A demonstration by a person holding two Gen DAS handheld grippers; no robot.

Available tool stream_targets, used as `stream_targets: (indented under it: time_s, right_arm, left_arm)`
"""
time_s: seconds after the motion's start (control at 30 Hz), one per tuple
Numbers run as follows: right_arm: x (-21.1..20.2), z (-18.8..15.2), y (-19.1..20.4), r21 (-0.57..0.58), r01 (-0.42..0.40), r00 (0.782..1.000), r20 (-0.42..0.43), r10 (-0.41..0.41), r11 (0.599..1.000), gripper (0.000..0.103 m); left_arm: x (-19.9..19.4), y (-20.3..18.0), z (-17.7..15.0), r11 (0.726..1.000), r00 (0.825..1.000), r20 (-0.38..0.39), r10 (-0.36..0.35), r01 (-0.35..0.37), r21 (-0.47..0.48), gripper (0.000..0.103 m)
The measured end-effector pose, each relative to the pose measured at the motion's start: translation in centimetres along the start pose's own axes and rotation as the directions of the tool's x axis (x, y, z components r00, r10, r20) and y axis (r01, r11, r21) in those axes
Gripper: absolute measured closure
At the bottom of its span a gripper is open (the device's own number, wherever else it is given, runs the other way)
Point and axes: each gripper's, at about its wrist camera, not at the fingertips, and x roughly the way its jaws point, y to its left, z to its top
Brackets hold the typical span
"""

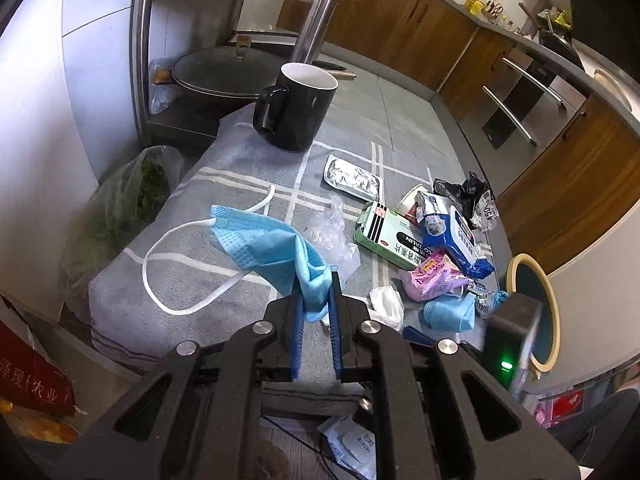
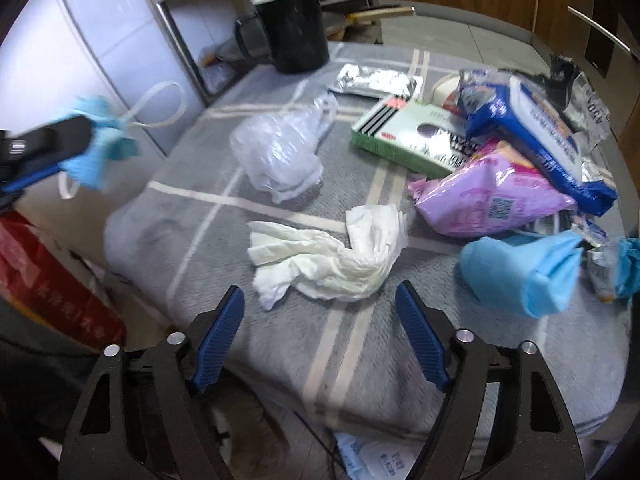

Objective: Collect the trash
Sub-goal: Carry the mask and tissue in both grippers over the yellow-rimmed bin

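Observation:
My left gripper [image 1: 316,280] is shut on a blue face mask [image 1: 264,248], held above the grey cloth-covered table [image 1: 200,200] with its white ear loops hanging. It also shows in the right wrist view [image 2: 86,140] at the left edge, holding the mask [image 2: 96,156]. My right gripper [image 2: 320,296] is open and empty, just in front of a crumpled white tissue [image 2: 328,256]. Other trash lies on the cloth: a clear plastic bag [image 2: 276,148], a green box [image 2: 412,136], a pink packet [image 2: 488,196], a blue wipes pack [image 2: 536,132] and a second blue mask [image 2: 520,272].
A black mug [image 1: 296,108] stands at the table's back, a foil blister pack [image 1: 352,178] near it. A round teal-and-cream object [image 1: 534,312] sits at the right edge. A red bag [image 2: 48,280] and a pot with lid [image 1: 216,72] lie left and behind.

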Motion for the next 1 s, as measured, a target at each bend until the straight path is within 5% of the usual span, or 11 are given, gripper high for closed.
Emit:
stream_targets:
  time_s: [0.1,0.17,0.23,0.3,0.63,1.0]
  right_arm:
    - [0.6,0.1,0.5,-0.034,0.057,0.998,0.014,-0.057,0.998,0.037]
    - [0.7,0.3,0.7,-0.060,0.080,0.997,0.020,-0.079,0.995,0.053]
    - [0.6,0.4,0.7,-0.063,0.072,0.997,0.021,-0.071,0.995,0.080]
    - [0.4,0.5,0.3,-0.044,0.030,1.000,0.009,-0.030,0.999,0.086]
    - [-5.7,1.1,-0.9,-0.042,-0.099,0.990,0.092,0.103,0.994,0.088]
    - [-15.7,2.1,-5.5,-0.057,-0.052,0.967,0.246,0.064,0.997,0.088]
  left_arm:
    - [0.0,0.1,0.0,1.000,1.000,0.004,0.003,-0.003,-0.003,0.093]
    - [0.0,0.2,0.0,1.000,1.000,0.006,0.004,-0.004,-0.005,0.093]
    - [0.0,0.1,0.0,1.000,1.000,0.008,0.008,-0.007,-0.005,0.093]
    - [0.0,0.1,0.0,1.000,1.000,0.008,0.015,-0.015,-0.004,0.093]
    - [-0.5,-0.1,0.2,0.999,0.998,0.044,0.033,-0.033,-0.002,0.093]
    - [-1.0,-2.8,0.2,0.996,0.996,0.084,0.014,-0.021,0.088,0.093]
